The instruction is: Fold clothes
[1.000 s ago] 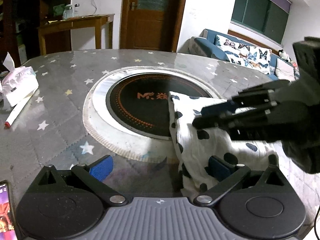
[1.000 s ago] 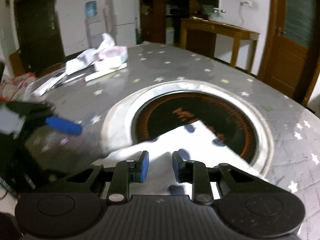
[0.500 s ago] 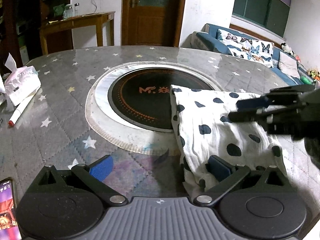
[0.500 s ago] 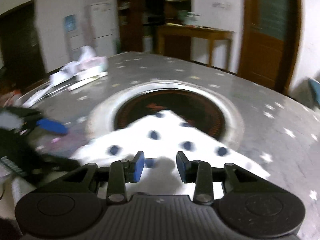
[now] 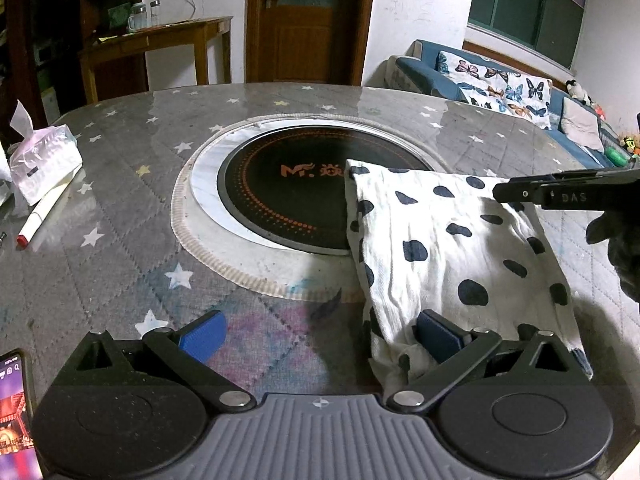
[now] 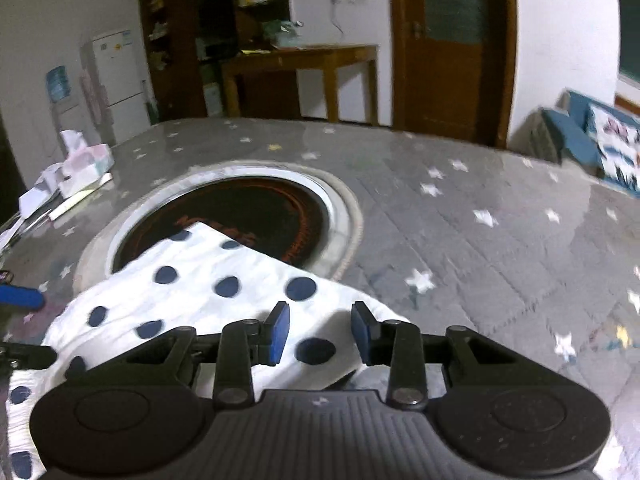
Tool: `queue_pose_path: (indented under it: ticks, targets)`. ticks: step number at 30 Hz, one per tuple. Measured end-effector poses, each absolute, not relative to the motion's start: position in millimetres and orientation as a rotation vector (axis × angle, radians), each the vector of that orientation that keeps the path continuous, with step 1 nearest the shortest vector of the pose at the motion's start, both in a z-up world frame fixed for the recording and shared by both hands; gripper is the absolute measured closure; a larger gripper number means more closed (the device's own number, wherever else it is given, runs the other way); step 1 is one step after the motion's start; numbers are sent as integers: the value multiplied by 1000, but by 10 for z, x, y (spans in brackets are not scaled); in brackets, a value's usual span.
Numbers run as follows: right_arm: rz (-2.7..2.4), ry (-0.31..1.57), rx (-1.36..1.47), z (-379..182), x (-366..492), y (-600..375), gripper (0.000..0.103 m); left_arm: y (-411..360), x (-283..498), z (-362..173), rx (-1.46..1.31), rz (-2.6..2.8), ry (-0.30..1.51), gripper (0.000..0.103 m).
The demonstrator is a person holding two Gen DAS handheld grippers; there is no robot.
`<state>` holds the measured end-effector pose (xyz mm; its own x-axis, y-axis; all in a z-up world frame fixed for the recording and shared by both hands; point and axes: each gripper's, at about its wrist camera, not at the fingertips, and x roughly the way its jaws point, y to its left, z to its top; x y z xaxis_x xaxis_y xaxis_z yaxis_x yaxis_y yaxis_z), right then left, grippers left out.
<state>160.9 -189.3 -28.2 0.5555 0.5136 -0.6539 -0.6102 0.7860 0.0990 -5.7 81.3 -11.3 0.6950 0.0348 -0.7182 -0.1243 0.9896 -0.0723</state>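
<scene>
The white cloth with dark blue spots (image 5: pixel 448 248) lies folded on the near right part of the grey star-patterned surface (image 5: pixel 120 216), its far left corner overlapping the black round cooktop with the orange logo (image 5: pixel 280 200) set in the middle. The cloth's left edge runs straight from that corner toward the near side.

The left tongs (image 5: pixel 320 336) stand wide apart; their right blue pad (image 5: pixel 438 334) touches the cloth's rumpled near corner, the left pad sits over bare surface, and nothing is pinched between them. The right tongs (image 6: pixel 320 330) hover over the cloth's right edge, closing, with a clear gap between the pads and no fabric gripped.

Bare surface stretches far and right of the cloth. At the left edge sit a white tissue pack (image 5: pixel 42 164) and a white marker with a red cap (image 5: pixel 38 216); a phone with a lit screen (image 5: pixel 18 420) lies at the near left.
</scene>
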Motion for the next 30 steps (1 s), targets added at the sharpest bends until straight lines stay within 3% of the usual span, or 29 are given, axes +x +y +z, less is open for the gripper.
queue_pose_path:
  ticks: [5,7,17,20,25,30]
  targets:
    - [664,702,-125,-247,1596,-1891,75,803,-57,-86,-109,92,796,0]
    - [657,677,-120,-198,1605,-1900,68,799,-58,-77,-106,94,793,0]
    - [588,737,-30,-420,1906,-2076,61,789,-89,-57,-104,104,792,0]
    - [590,732,-22,-435,1893,-2082,63,783,-83,-57,-101,106,794,0]
    - [594,726,-19,-447,1834,-2059,84,777,-82,-55,-99,110,795,0]
    - [545,699,-44,-396,1737,-2066,90,772,-56,-49,-93,109,791,0]
